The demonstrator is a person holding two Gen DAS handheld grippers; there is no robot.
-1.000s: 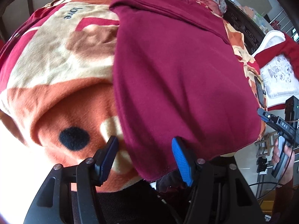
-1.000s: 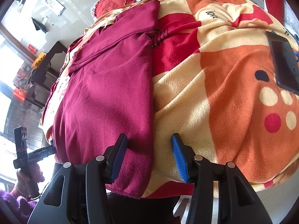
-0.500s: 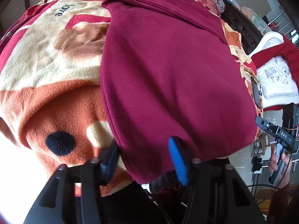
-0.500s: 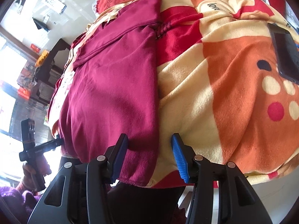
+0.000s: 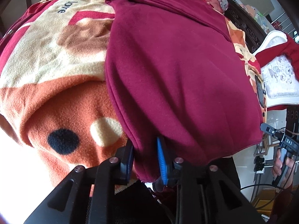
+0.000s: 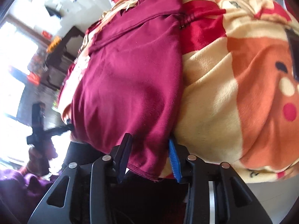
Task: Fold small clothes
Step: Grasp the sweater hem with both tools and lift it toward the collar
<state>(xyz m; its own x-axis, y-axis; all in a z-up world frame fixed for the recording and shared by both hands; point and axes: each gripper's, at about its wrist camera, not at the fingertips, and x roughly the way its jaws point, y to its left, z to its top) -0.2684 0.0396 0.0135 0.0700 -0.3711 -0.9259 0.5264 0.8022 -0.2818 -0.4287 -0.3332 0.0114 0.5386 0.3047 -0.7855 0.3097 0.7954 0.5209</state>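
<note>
A dark red garment [image 5: 175, 69] lies flat on an orange, cream and red fleece blanket [image 5: 56, 59], its hem hanging over the near edge. My left gripper [image 5: 144, 156] is closed on the hem's near left corner, its blue pads pinching the cloth. In the right wrist view the same garment [image 6: 130, 78] fills the left half. My right gripper [image 6: 149, 156] straddles the hem's near right corner with the cloth between its narrowed fingers. Whether the pads press it I cannot tell.
A black phone [image 6: 293, 56] lies on the blanket [image 6: 233, 93] at the right. A white embroidered cushion [image 5: 278, 80] sits beyond the blanket's right edge. Dark wooden furniture [image 6: 63, 56] stands at the back left.
Both grippers moved forward onto the hem and narrowed. The left one went from open to closed on the cloth; the right one's gap shrank around its corner.
</note>
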